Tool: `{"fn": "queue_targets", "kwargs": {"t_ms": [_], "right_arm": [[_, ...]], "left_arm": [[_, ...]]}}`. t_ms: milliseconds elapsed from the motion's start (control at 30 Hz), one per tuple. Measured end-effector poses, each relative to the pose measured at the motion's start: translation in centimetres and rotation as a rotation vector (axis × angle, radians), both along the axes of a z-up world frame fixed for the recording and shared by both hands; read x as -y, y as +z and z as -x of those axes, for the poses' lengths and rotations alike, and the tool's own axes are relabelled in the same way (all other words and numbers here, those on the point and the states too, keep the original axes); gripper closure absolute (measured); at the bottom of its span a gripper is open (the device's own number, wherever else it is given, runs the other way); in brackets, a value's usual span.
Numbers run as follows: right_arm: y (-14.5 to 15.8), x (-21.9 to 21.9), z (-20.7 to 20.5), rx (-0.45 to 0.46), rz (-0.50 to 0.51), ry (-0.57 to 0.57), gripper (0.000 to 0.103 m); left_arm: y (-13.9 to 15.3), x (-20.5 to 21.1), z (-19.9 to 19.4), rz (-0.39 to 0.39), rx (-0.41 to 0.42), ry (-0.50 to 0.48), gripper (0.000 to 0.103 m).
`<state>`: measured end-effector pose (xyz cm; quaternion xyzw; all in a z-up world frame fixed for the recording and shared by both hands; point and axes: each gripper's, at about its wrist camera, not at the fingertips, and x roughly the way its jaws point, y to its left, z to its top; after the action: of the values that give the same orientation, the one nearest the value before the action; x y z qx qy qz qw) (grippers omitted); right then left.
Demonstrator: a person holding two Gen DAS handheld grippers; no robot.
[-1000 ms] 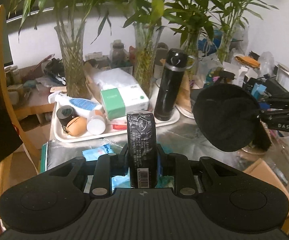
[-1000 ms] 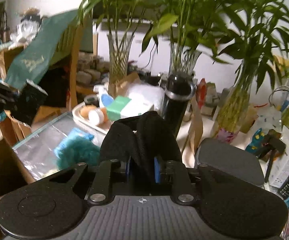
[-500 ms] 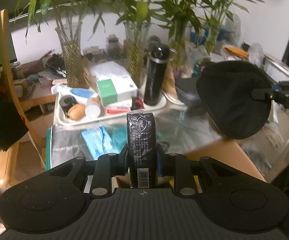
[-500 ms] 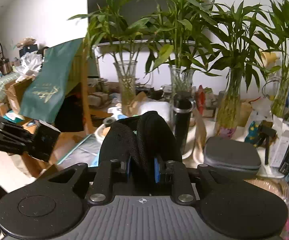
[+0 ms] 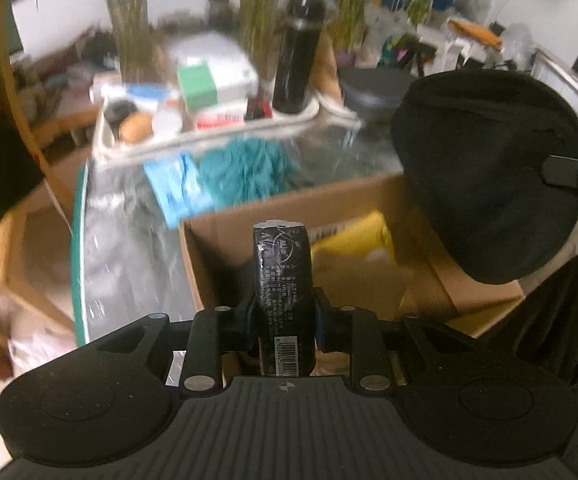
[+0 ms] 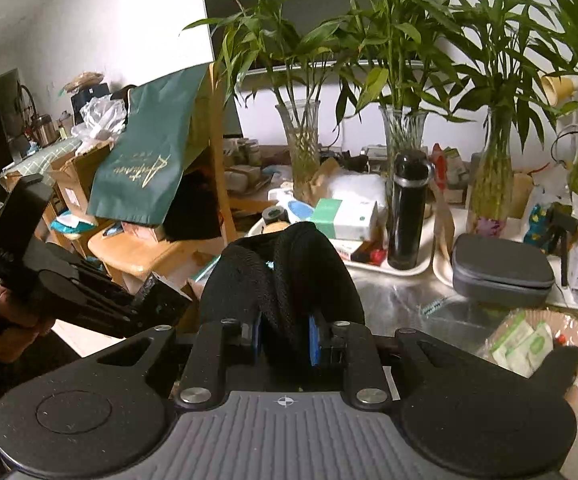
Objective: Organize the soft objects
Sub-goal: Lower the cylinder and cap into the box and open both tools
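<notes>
1. My left claw (image 5: 285, 316) has a black wrapped packet (image 5: 283, 280) standing upright between its blue pads. The jaws have just been easing apart a little, yet the packet sits between them and has not dropped; I cannot tell how firmly the pads press it.
2. That packet hangs above the open cardboard box (image 5: 225, 248), near the box's near-left corner. A yellow soft bundle (image 5: 353, 248) lies inside, toward the box's right side.
3. My right claw (image 6: 285, 338) is closed on a black knitted hat (image 6: 285, 276), a fold of the cloth pinched between the blue pads.
4. From the left camera the hat (image 5: 489, 172) hangs in the air over the box's right edge, with the tip of my right claw (image 5: 569, 172) at its side.
5. On the table (image 5: 129, 272), just past the box's far edge, lie a teal fluffy cloth (image 5: 245, 168) and a light blue packet (image 5: 177, 188) touching it on the left.
6. Behind them, along the table's far edge, a white tray (image 5: 209, 140) carries a black flask (image 5: 297, 52) and a green and white box (image 5: 197, 84).
7. From the right camera a hand (image 6: 5, 320) grips the left claw's handle at the left edge.
</notes>
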<state>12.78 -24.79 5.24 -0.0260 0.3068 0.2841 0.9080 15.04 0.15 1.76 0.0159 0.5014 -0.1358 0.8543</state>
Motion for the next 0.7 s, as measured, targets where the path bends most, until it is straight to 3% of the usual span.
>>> {"fn": "queue_targets", "kwargs": {"t_ms": [33, 100, 367, 433, 500, 633, 700], "right_arm": [[-0.2, 0.1, 0.2, -0.002, 0.001, -0.004, 0.078], [-0.5, 0.2, 0.5, -0.001, -0.002, -0.006, 0.079], [0.3, -0.1, 1.8, 0.068, -0.053, 0.070, 0.077], [-0.4, -0.6, 2.4, 0.119, -0.021, 0.124, 0.067], [-1.7, -1.1, 2.4, 0.123, 0.048, 0.148, 0.032], [-3.8, -0.7, 1.8, 0.077, 0.098, 0.093, 0.020], [-4.1, -0.3, 1.7, 0.051, 0.086, 0.090, 0.006]], "left_arm": [[-0.4, -0.2, 0.1, 0.015, -0.016, 0.006, 0.068], [-0.7, -0.8, 0.7, 0.061, -0.014, 0.030, 0.044], [1.2, -2.2, 3.3, 0.150, 0.105, 0.077, 0.042], [1.7, -2.5, 3.8, 0.143, 0.136, 0.089, 0.042], [1.9, -2.7, 4.3, 0.136, 0.157, 0.100, 0.042], [2.0, -3.3, 5.0, 0.131, 0.171, 0.108, 0.042], [1.8, -3.5, 5.3, 0.118, 0.173, 0.105, 0.042]]}}
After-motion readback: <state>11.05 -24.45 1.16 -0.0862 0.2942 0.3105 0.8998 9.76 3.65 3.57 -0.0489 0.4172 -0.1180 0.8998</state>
